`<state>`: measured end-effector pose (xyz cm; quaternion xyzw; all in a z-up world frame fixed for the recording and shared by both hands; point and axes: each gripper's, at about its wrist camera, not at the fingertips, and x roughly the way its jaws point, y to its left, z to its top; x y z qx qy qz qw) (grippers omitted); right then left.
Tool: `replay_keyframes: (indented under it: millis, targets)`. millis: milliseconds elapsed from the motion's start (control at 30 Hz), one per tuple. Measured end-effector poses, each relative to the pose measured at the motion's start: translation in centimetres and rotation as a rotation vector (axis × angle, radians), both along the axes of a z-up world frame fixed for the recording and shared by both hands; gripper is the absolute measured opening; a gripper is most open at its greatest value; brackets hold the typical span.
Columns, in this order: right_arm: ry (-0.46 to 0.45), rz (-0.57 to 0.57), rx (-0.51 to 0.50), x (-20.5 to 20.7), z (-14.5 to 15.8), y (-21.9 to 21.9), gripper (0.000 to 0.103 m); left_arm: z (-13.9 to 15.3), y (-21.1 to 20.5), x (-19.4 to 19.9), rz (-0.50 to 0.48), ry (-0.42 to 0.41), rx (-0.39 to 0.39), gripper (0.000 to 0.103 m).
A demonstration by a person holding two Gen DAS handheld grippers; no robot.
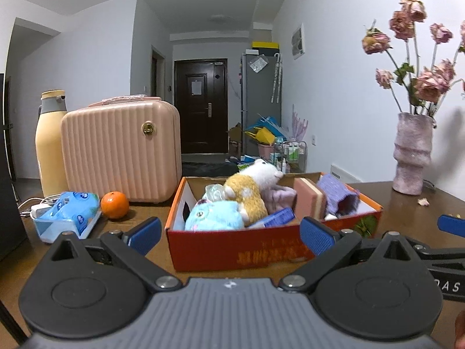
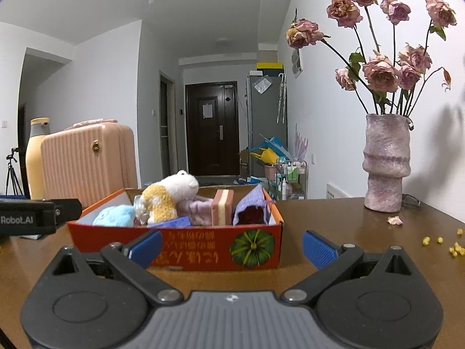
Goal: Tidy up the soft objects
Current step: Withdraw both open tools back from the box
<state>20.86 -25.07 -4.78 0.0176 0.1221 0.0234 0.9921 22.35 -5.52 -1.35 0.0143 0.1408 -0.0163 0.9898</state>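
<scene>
A wooden table (image 2: 334, 232) holds an open red cardboard box (image 2: 203, 250) packed with soft things, apparently gathered for tidiness: a yellow-and-white plush (image 2: 168, 195), blue plush (image 2: 116, 216), pink sponge (image 2: 222, 206), purple knit pouch (image 2: 251, 208). Just before the box, the left gripper (image 1: 231, 234) and right gripper (image 2: 232, 245) hover wide open, holding nothing.

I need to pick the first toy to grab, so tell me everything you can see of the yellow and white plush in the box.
The yellow and white plush looks fluffy and soft, with a white head and a yellow body bearing a white patch. It stands tallest in the red cardboard box, leaning with its head toward the far wall. Its body presses against the blue plush and a crinkled clear wrapper; a pale purple fabric item lies against its other side. Neither gripper touches it.
</scene>
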Motion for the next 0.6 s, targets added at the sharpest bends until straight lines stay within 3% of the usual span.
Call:
replay_keyframes:
  millis: [333,600]
  targets:
    - [0.009,-0.003,-0.001,-6.2,0.4,-0.4,0.103,-0.3,0.2,-6.4,-0.046,0.026,0.017,0.103]
    - [0.008,0.007,-0.006,-11.1,0.7,-1.0,0.103,-0.2,0.2,-11.6,-0.095,0.001,0.029,0.103]
